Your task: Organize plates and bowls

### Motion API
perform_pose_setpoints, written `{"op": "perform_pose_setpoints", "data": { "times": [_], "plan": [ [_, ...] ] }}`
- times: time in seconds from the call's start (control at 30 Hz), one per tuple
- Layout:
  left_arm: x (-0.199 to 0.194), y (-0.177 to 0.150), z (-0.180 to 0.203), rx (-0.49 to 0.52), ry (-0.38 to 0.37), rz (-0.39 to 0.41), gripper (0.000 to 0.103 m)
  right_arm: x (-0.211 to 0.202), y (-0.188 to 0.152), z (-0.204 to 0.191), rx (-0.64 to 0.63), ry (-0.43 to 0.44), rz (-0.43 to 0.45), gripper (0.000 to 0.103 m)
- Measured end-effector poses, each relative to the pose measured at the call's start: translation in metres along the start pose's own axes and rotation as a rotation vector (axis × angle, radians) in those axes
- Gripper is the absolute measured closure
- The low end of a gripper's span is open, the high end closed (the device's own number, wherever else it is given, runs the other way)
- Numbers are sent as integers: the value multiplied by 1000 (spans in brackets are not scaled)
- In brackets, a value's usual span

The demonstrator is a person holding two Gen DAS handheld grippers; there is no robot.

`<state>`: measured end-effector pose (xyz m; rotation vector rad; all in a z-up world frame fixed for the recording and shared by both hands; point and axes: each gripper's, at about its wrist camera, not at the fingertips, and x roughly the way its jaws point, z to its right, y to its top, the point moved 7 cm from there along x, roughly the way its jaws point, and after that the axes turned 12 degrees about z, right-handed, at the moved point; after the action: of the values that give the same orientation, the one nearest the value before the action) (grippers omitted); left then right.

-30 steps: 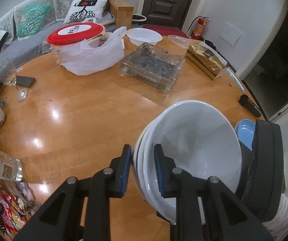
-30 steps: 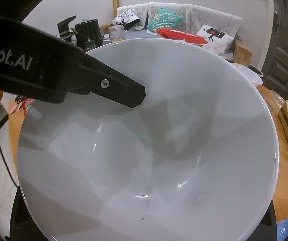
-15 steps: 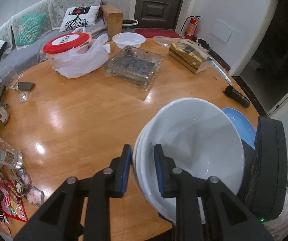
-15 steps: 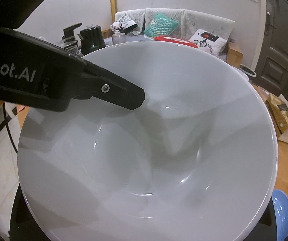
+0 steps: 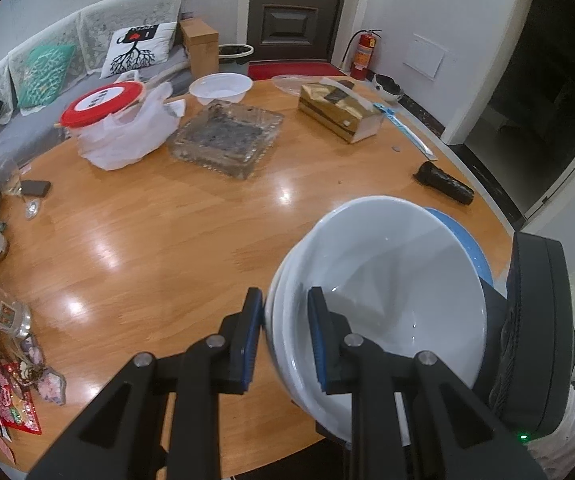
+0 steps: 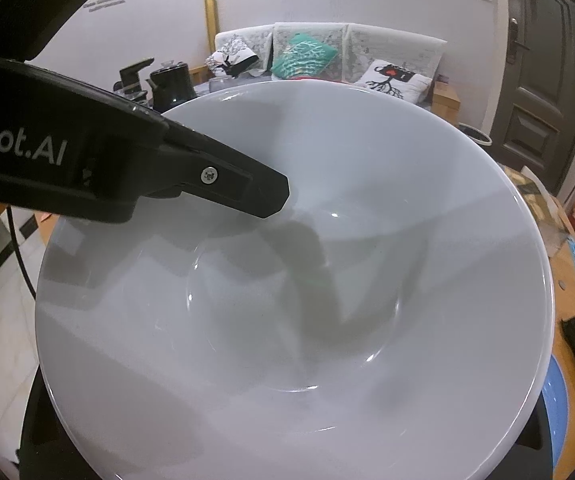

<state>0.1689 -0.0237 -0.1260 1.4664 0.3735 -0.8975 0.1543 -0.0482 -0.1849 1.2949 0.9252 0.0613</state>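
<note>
A stack of white bowls (image 5: pixel 391 292) hangs tilted over the near right part of the round wooden table (image 5: pixel 147 248). My left gripper (image 5: pixel 283 332) is shut on the stack's left rim, with one blue pad inside the top bowl and the other outside. The right wrist view is filled by the top bowl (image 6: pixel 307 300), and the left gripper's finger (image 6: pixel 247 184) reaches over its rim. The right gripper's body (image 5: pixel 535 340) sits against the stack's right side, its fingers hidden by the bowls. A blue plate (image 5: pixel 463 240) lies on the table behind the stack.
Farther back stand a glass tray (image 5: pixel 227 140), a red-lidded tub in a white bag (image 5: pixel 103 100), a white bowl (image 5: pixel 221 88) and a gold box (image 5: pixel 339 116). A black cylinder (image 5: pixel 443 184) lies right. A wine glass (image 5: pixel 11 184) and clutter line the left edge.
Both hands have carried the bowl stack back toward the table's near right edge and slightly up. The blue plate has come into view behind the stack. The left grip is unchanged.
</note>
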Motion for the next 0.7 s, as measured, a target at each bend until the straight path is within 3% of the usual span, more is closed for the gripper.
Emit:
{"op": "perform_pose_setpoints", "data": {
  "times": [0.7],
  "plan": [
    [44,15,86,69,-79,-41,84,-49,-36,71,58,-83,-20,1]
  ]
}}
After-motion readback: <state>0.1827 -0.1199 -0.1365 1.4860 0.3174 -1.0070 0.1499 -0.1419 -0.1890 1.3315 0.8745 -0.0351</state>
